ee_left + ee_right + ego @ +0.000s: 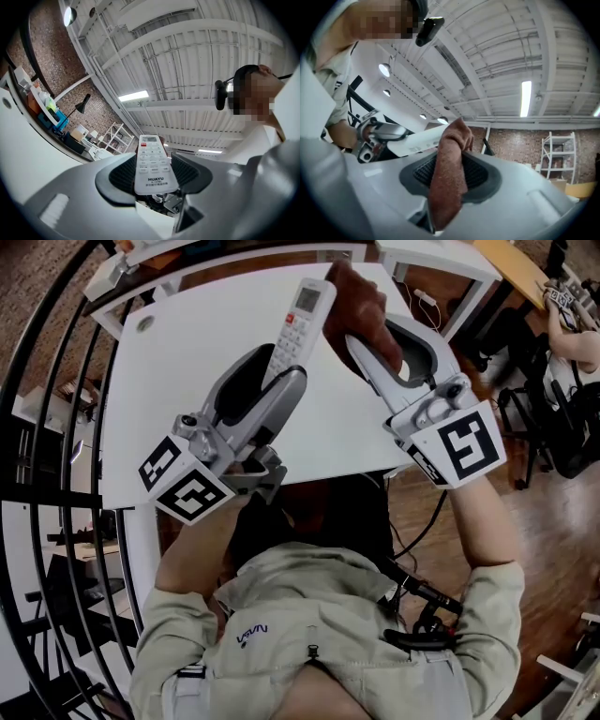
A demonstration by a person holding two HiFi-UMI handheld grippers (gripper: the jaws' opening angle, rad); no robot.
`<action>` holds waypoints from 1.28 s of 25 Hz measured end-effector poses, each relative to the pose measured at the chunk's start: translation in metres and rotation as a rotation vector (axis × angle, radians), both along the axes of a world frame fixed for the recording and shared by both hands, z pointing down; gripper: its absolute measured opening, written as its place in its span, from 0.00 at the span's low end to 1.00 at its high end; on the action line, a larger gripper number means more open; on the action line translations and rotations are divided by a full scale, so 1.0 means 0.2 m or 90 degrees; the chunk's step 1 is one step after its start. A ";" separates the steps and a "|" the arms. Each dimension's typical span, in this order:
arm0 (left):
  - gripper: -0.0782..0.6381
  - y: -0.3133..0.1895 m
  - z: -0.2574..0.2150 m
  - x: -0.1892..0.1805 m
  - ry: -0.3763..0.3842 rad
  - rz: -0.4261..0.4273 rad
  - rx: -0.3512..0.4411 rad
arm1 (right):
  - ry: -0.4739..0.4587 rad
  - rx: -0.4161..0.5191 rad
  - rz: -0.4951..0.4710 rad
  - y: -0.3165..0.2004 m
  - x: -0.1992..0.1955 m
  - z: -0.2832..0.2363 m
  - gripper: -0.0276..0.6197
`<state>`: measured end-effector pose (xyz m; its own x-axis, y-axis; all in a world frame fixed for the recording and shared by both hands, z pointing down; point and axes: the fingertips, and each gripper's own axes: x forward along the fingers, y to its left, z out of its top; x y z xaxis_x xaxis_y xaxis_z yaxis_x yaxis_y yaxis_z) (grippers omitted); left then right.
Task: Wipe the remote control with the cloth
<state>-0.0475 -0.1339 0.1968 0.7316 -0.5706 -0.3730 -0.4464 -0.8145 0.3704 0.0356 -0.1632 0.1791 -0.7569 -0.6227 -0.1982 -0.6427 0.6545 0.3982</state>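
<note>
My left gripper (267, 381) is shut on the lower end of a white remote control (300, 322), held up above the white table (187, 381) with its button face toward me. The left gripper view has the remote (153, 165) clamped between the two dark pads, buttons and screen showing. On the right, my right gripper (370, 343) is shut on a reddish-brown cloth (361, 301), which presses against the remote's upper right side. Seen from the right gripper view, the cloth (449, 173) hangs between the jaws and its top lies on the remote (417, 139).
A white shelf frame (281, 251) borders the table's far edge. Black curved bars (56, 427) run down the left. Wood floor and a chair (553, 418) lie to the right, where another person sits at the corner.
</note>
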 end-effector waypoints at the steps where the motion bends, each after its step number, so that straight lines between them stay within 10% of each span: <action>1: 0.45 0.01 0.00 0.01 0.001 0.006 0.000 | -0.006 0.000 0.013 -0.03 0.01 -0.02 0.23; 23: 0.45 -0.06 -0.02 -0.05 0.020 -0.051 0.003 | 0.214 -0.048 -0.129 0.21 -0.36 0.42 0.23; 32: 0.45 -0.13 0.00 -0.13 -0.067 -0.162 0.046 | 0.214 -0.034 -0.060 0.06 -0.29 0.38 0.23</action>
